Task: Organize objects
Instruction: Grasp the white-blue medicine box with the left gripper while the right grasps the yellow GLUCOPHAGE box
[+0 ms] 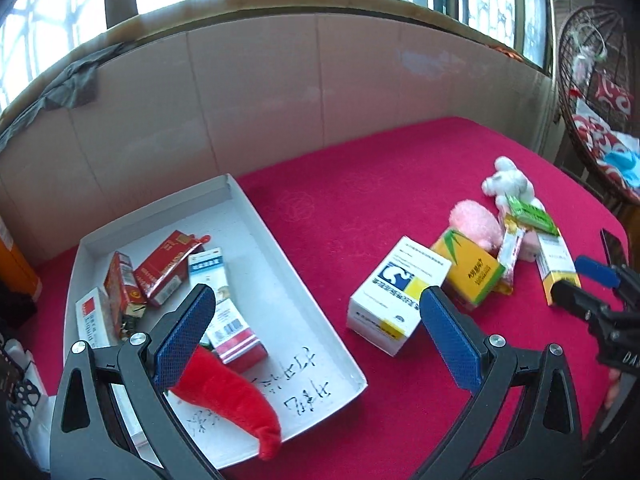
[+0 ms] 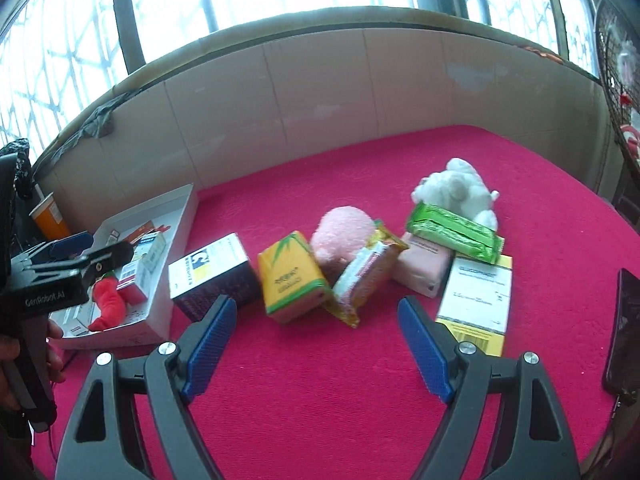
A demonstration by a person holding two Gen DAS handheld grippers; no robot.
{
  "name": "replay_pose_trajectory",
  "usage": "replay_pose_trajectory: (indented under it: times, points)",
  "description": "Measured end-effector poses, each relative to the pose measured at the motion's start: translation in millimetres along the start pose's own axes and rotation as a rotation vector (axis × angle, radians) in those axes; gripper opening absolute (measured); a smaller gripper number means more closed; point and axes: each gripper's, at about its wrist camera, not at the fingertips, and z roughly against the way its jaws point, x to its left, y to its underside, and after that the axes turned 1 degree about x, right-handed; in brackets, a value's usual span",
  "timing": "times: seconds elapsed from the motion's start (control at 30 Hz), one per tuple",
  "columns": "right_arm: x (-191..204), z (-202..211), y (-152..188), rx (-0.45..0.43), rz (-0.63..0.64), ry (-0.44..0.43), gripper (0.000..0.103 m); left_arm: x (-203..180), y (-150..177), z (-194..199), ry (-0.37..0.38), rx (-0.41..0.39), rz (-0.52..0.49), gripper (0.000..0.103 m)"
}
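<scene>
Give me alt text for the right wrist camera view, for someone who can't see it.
The right gripper hangs open and empty over a red tablecloth, facing a row of small boxes, snack packets and two plush toys. At left, a white cardboard tray holds a red plush chili and boxes, with the left gripper above it.
</scene>
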Motion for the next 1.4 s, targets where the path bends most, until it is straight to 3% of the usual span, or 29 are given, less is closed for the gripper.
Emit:
replay_pose_trajectory:
  times: [0.23,0.37,0.73,0.83,0.93,0.97,1.03,1.1,1.13,1.17,1.2,1.4]
  points:
    - [-74,-1,8,0.028,-0.103,0.148,0.083,-36,-1,-30,0.056,0.06,-0.139,0.103]
    - [-98,-11,12,0.072,-0.173,0.152,0.083,-49,-6,-46,0.067,0.09,-0.166,0.103]
    - [-80,-54,7,0.151,-0.13,0.166,0.084,-63,-13,-77,0.065,0.177,-0.209,0.103]
    - [-70,-58,8,0.173,-0.081,0.219,0.084,-67,-11,-82,0.108,0.224,-0.193,0.103]
    - [-69,-55,11,0.183,-0.06,0.215,0.084,-75,-4,-78,0.123,0.241,-0.217,0.103]
    - [-70,-52,13,0.181,-0.056,0.221,0.075,-78,-2,-74,0.123,0.237,-0.221,0.103]
    - [-72,-45,17,0.18,-0.043,0.22,0.069,-80,2,-70,0.132,0.234,-0.205,0.102]
    - [-71,-39,23,0.178,-0.014,0.229,0.065,-81,4,-68,0.161,0.242,-0.18,0.094]
    - [-70,-36,26,0.175,0.002,0.235,0.065,-81,6,-69,0.169,0.25,-0.172,0.083]
    - [-68,-33,30,0.169,0.021,0.243,0.065,-81,8,-72,0.162,0.257,-0.164,0.065]
    - [-66,-30,34,0.159,0.037,0.251,0.064,-81,10,-75,0.156,0.267,-0.155,0.058]
    - [-65,-23,43,0.116,0.043,0.247,0.064,-75,20,-58,0.203,0.209,-0.053,0.051]
